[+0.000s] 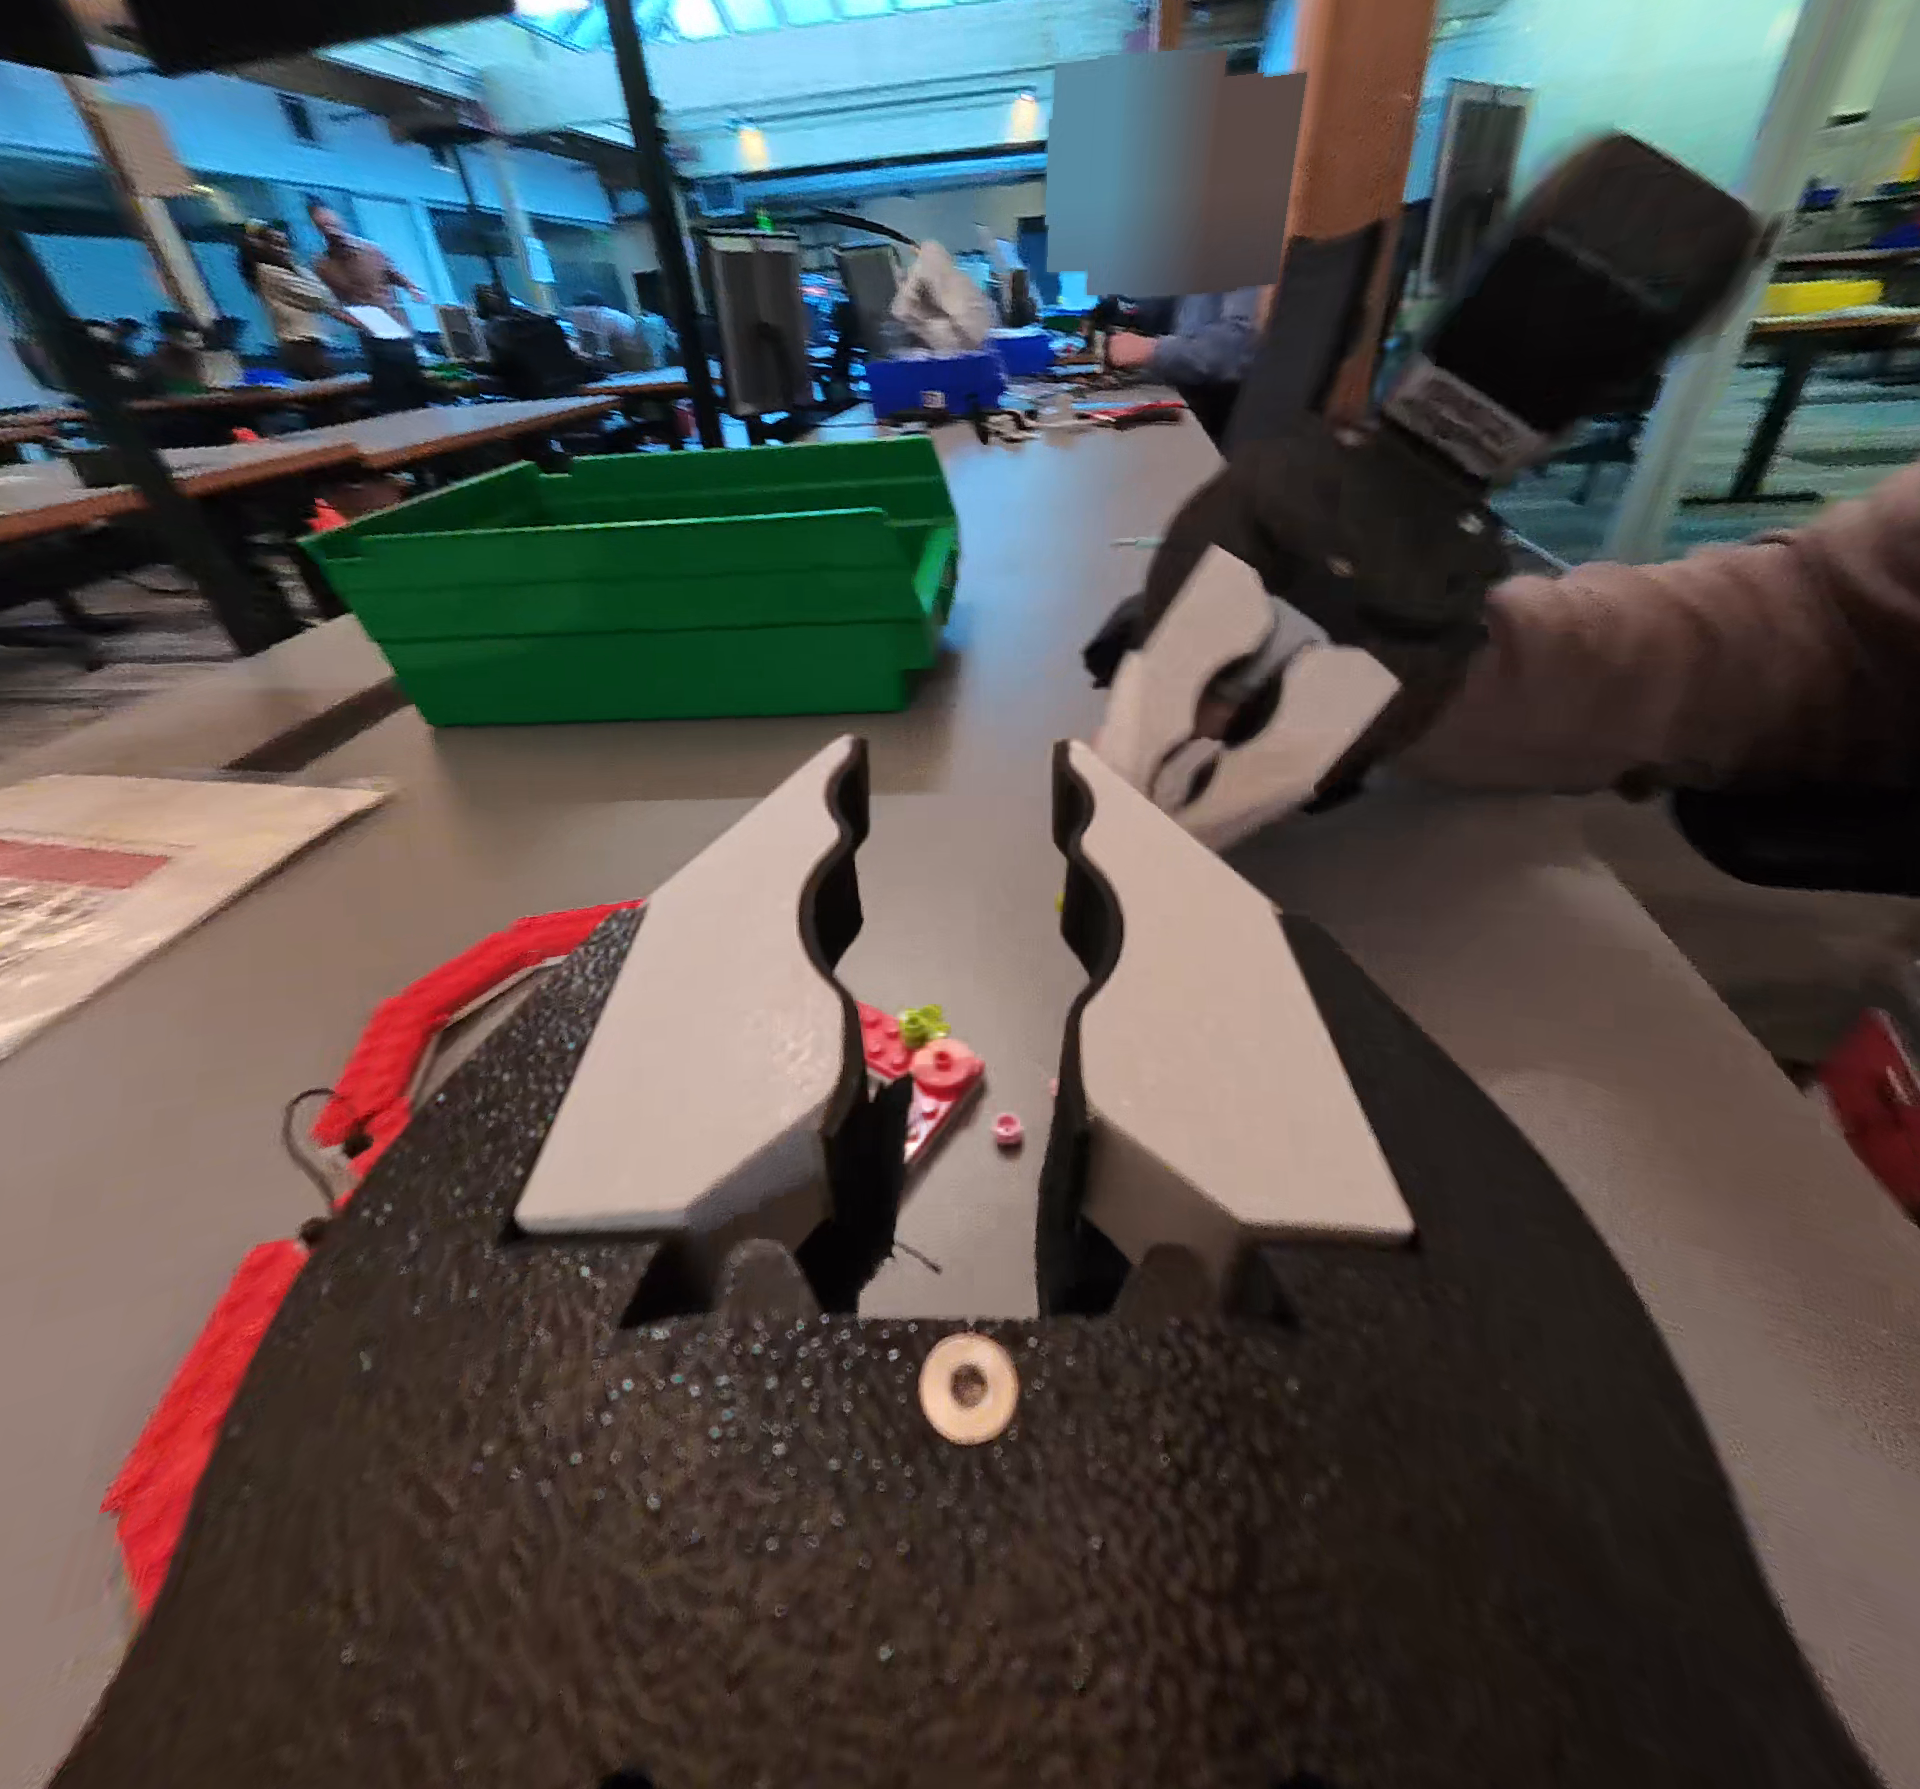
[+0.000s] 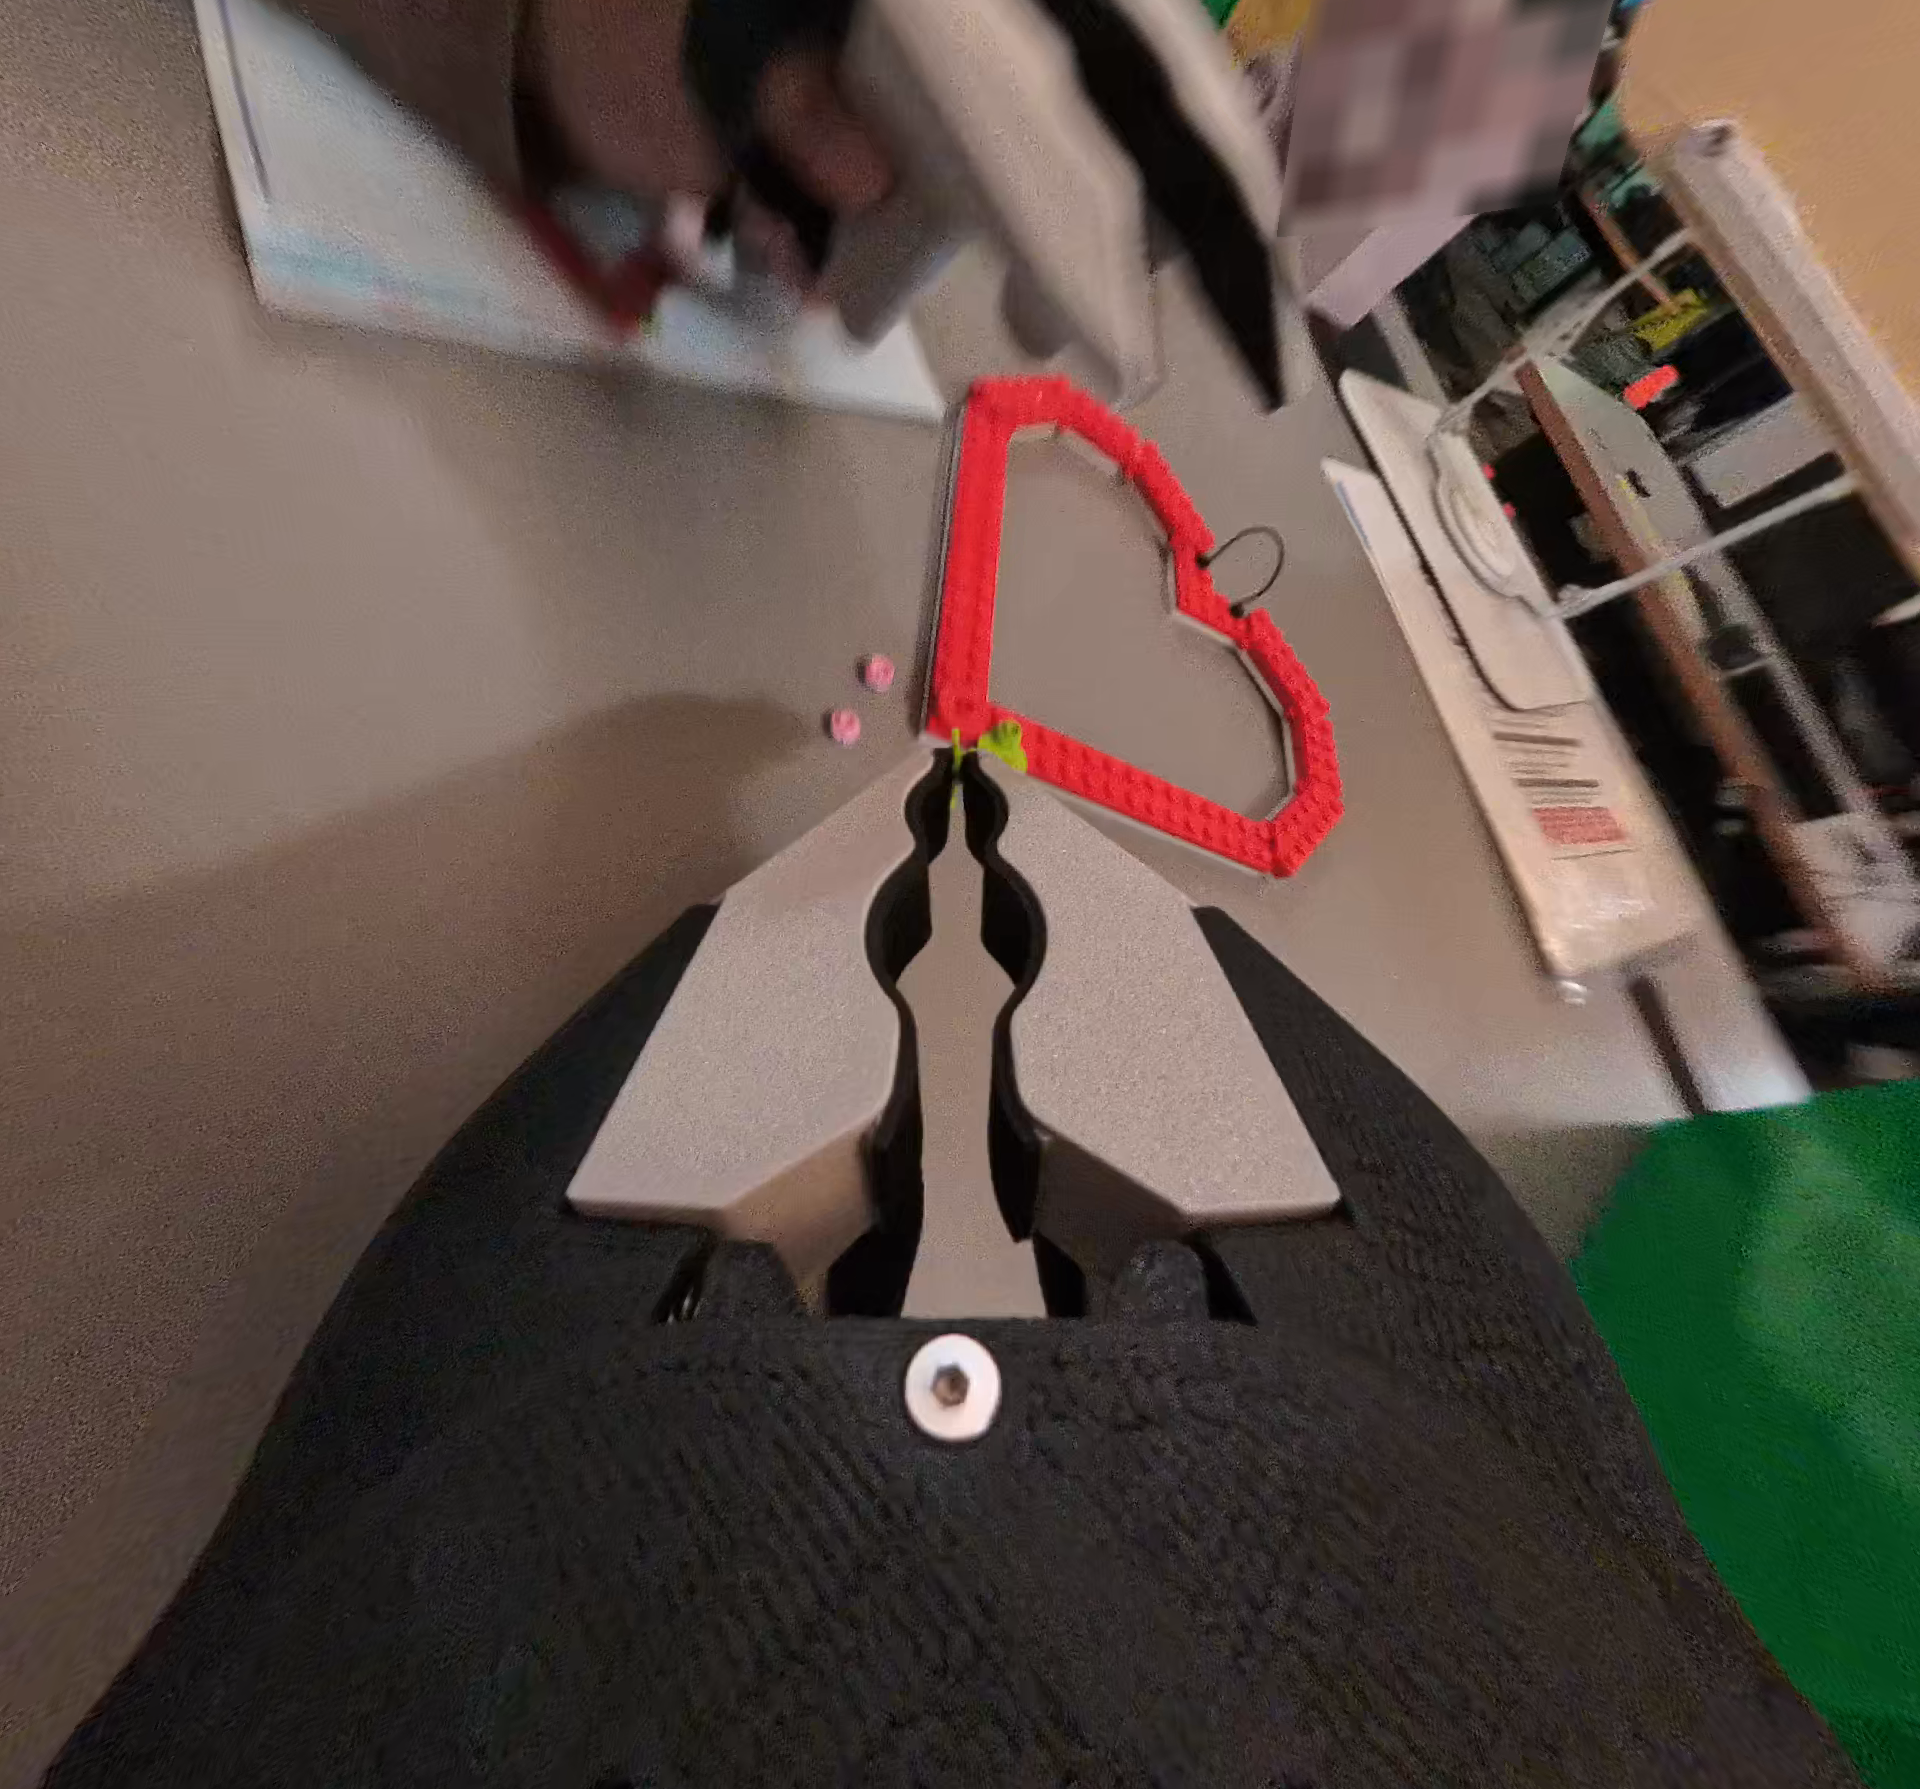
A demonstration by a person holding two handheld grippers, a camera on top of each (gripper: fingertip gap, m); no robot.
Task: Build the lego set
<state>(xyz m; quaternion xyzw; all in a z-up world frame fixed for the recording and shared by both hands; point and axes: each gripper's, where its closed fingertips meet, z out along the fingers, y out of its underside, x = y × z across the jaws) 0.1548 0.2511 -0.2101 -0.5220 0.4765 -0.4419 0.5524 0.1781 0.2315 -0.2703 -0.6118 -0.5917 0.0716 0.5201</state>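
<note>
Right wrist view shows the right tool (image 2: 957, 771) pressed nearly together, pinching a thin lime-green lego piece (image 2: 956, 765) at its very tips, directly above the pointed corner of the red heart-shaped lego frame (image 2: 1117, 783) that lies flat on the grey table (image 2: 364, 804). The pinch looks kept at the tips so the small piece can be lowered onto the frame's studs beside a second lime-green piece (image 2: 1006, 744) already sitting just right of the tips. Two loose pink round studs (image 2: 860, 697) wait on the table just left of the tips, likely next to go on. The left tool (image 1: 961, 783) hangs spread and empty over that same corner, perhaps ready to steady the frame. A green bin (image 1: 665, 586) stands well ahead.
</note>
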